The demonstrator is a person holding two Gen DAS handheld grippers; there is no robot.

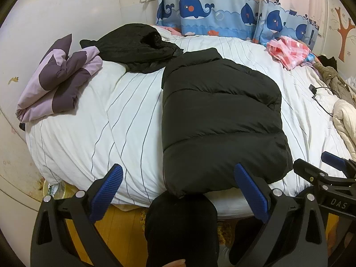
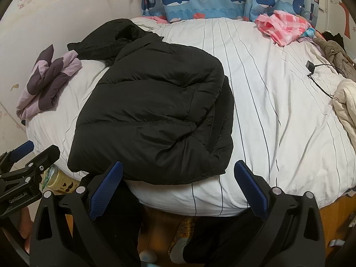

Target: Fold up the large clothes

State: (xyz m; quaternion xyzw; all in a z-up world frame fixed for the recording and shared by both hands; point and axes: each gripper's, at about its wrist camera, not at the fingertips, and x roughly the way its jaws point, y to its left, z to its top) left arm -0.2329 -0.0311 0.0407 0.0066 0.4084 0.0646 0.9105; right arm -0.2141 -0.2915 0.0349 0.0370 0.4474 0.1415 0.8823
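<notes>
folded black puffer jacket [image 1: 220, 120] on the striped bed [image 1: 115, 120]
left gripper [image 1: 178, 191] and right gripper [image 2: 178, 189] hover level at its near edge, jaws wide apart, empty.

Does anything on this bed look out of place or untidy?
Mostly tidy. The black puffer jacket lies folded on the white striped duvet. The thin black garment behind it is crumpled, not folded. A black charger with cable lies loose on the duvet.
</notes>
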